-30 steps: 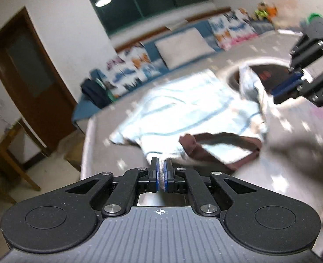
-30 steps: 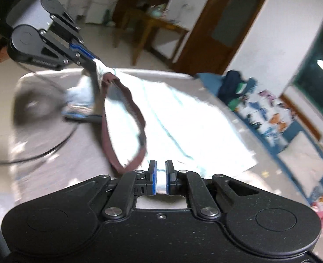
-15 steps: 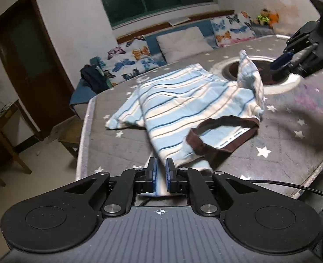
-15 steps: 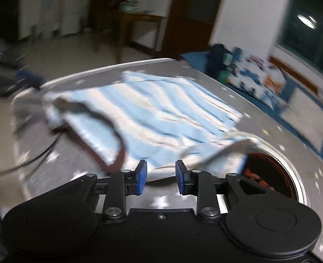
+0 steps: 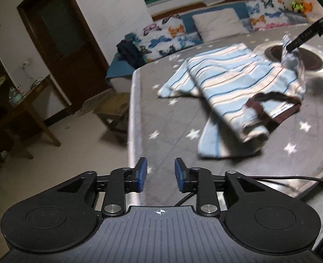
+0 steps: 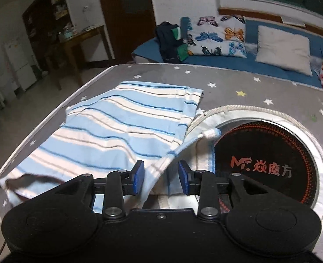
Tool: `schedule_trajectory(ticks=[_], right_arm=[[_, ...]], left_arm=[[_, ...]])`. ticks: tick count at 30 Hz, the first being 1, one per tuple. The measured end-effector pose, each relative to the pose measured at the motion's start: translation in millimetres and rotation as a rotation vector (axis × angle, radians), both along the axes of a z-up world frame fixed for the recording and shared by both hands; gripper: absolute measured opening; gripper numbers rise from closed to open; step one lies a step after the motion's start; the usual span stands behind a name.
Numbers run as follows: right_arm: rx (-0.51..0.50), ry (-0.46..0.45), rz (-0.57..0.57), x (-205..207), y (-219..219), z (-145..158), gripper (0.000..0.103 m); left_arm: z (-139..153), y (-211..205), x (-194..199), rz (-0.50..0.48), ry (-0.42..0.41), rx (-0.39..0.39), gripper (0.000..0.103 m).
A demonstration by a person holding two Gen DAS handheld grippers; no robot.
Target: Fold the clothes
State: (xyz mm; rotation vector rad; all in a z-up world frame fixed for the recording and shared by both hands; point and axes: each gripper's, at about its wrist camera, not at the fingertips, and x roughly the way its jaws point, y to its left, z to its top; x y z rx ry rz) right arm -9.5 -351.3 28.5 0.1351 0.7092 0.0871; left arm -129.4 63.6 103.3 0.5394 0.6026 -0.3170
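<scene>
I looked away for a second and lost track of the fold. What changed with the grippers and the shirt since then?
Both grippers let go. The left gripper opened and backed off past the table edge; the right gripper opened, cloth lying loose between its fingers. The striped shirt dropped flat. Table and round burner unchanged.

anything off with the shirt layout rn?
Yes. The striped shirt lies crooked and rumpled on the star-print table, its brown collar bunched open. One corner drapes over the rim of the round cooktop. Both the left tongs and right tongs are open; fabric sits loose between the right pair.
</scene>
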Motion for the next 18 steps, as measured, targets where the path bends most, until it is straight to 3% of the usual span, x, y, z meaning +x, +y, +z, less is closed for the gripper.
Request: schedule_trajectory(ticks=[3,6,11,18], right_arm=[[-0.02,-0.01,-0.005,-2,1,-2,0.021],[-0.042,-0.007,-0.018,-13,-2,-5,0.013],[-0.078,-0.002,-0.042,-31,-7,-11,0.011],[-0.128,0.006,-0.074,-56,-13,-18,0.011]], left_arm=[[3,6,0,0.011,-0.004,0.017,0.036],[-8,0,4,-0.001,0.049,-0.07,0.036],[-37,-31,15,-0.054,0.089,-0.1,0.036],[-60,-51,48,-0.045,0.134,-0.164,0.036]])
